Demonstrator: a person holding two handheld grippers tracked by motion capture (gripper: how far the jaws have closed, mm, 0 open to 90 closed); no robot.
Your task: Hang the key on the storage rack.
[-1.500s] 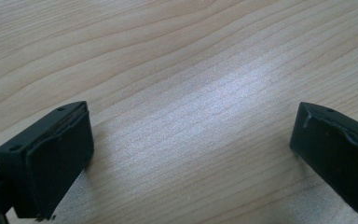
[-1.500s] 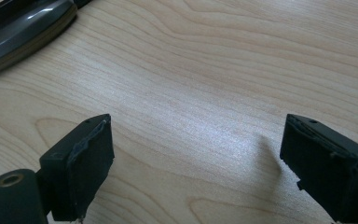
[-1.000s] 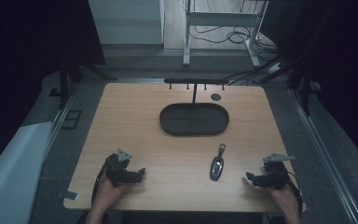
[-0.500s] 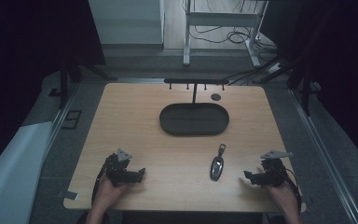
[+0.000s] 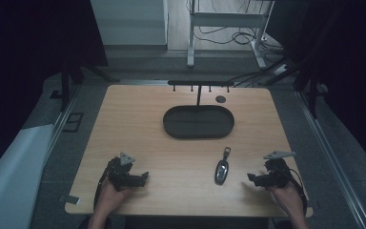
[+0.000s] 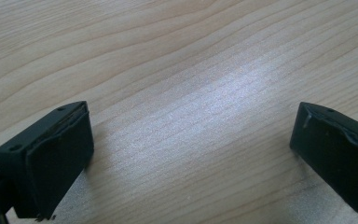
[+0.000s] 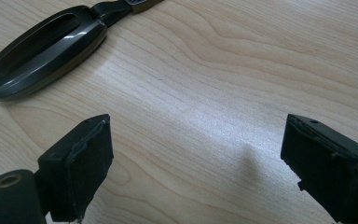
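Note:
A dark car key fob (image 5: pixel 222 168) with a short strap and clip lies on the wooden table (image 5: pixel 138 119), front right of centre. In the right gripper view the key fob (image 7: pixel 44 44) sits ahead and to the upper left of the jaws. My right gripper (image 5: pixel 250 177) rests on the table a little right of the fob, pointing toward it, jaws wide apart and empty (image 7: pixel 196 172). My left gripper (image 5: pixel 144 177) rests at the front left, pointing right, open over bare wood (image 6: pixel 193 158).
A black oval tray (image 5: pixel 198 122) sits at the table's middle back, with a black rack of small hooks (image 5: pixel 200 83) behind it and a small dark disc (image 5: pixel 220 99) to its right. White sheeting (image 5: pixel 9 181) lies on the floor at left.
The right gripper has shifted slightly left toward the key fob. The left gripper has stayed where it was.

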